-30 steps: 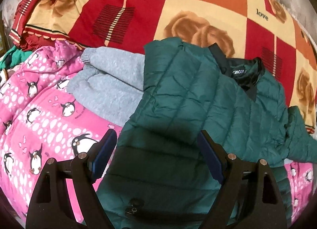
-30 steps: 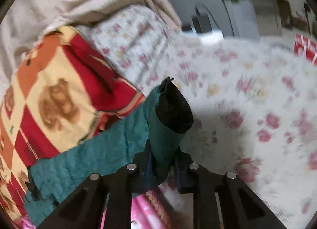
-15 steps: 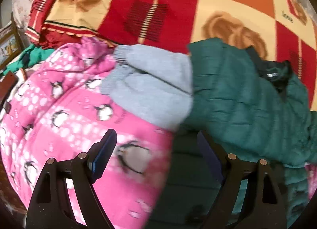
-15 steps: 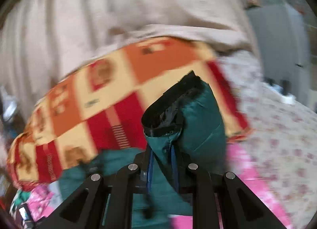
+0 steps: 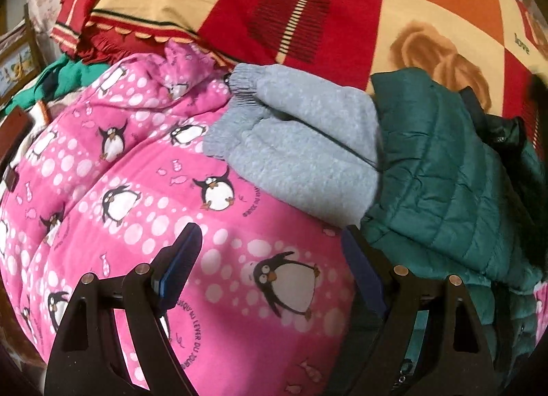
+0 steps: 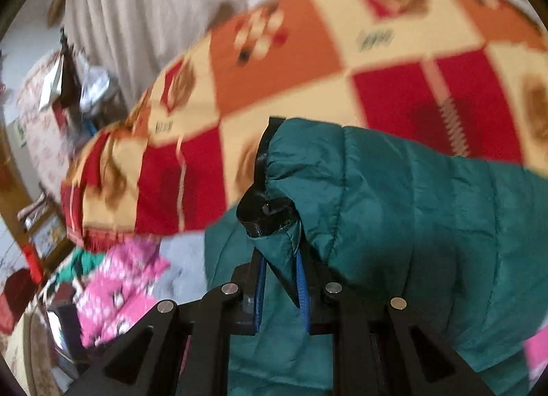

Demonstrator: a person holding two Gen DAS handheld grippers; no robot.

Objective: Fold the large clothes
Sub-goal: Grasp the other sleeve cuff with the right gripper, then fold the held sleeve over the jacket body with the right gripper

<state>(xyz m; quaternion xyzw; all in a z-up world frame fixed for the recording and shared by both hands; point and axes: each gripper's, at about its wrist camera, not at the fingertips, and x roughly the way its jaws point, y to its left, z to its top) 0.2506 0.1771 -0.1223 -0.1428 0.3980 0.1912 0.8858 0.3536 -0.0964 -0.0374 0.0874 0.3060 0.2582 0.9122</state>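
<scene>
Right hand-held gripper (image 6: 281,279): closed on green jacket (image 6: 428,224) sleeve cuff.
Left hand-held gripper (image 5: 270,265): open, empty, over pink quilt (image 5: 137,197).
Jacket body: lies right of left hand-held gripper.

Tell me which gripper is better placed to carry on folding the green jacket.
Right. The right gripper is shut on the green jacket at its black-trimmed cuff. The left gripper is open over the pink penguin quilt, holding nothing.
</scene>
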